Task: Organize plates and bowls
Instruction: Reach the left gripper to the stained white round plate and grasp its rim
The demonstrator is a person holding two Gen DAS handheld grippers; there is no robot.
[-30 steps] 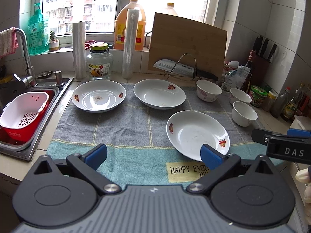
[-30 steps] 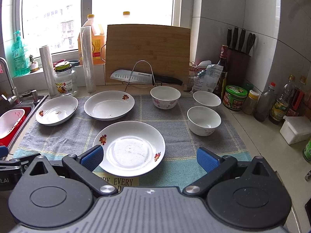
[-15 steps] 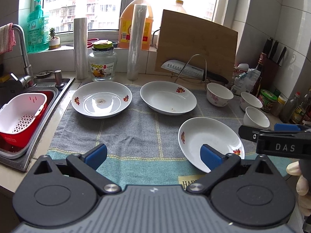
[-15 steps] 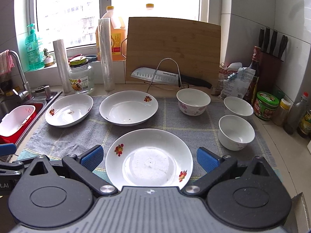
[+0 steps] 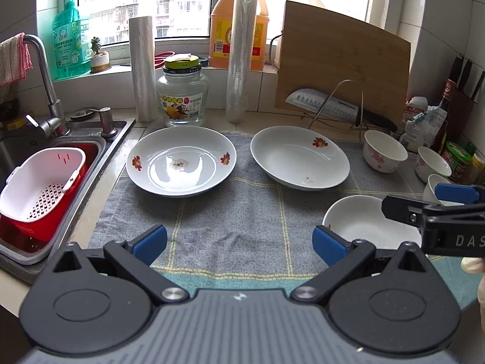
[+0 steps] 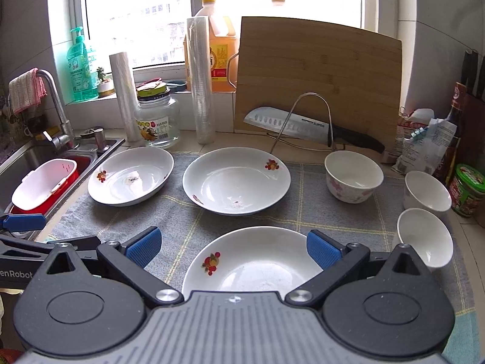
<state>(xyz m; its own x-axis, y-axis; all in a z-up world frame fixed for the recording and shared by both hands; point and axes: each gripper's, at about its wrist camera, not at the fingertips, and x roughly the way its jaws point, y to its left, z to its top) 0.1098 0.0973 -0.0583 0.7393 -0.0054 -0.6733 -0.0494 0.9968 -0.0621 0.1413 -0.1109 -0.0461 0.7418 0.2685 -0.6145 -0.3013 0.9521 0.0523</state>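
Observation:
Three white floral plates lie on a grey towel point(image 5: 242, 212): a left plate point(image 5: 181, 161) point(image 6: 131, 175), a middle plate point(image 5: 299, 157) point(image 6: 236, 180) and a near plate point(image 5: 366, 223) point(image 6: 251, 261). Three small bowls stand to the right: a back bowl point(image 6: 353, 176), a right bowl point(image 6: 427, 190) and a near bowl point(image 6: 425, 236). My left gripper point(image 5: 239, 242) is open over bare towel, short of the left and middle plates. My right gripper point(image 6: 232, 247) is open, its fingers either side of the near plate's far rim; it also shows in the left wrist view point(image 5: 436, 206).
A sink point(image 5: 36, 157) with a red and white colander point(image 5: 42, 188) sits at left. Behind the plates stand a glass jar point(image 5: 182, 100), two film rolls, oil bottles, a cutting board point(image 6: 318, 79) and a knife on a wire rack point(image 6: 303, 124). Jars and bottles crowd the right edge.
Both grippers have moved forward toward the dishes; the plates look larger and closer. The near plate now sits partly under the right gripper. Both stay open.

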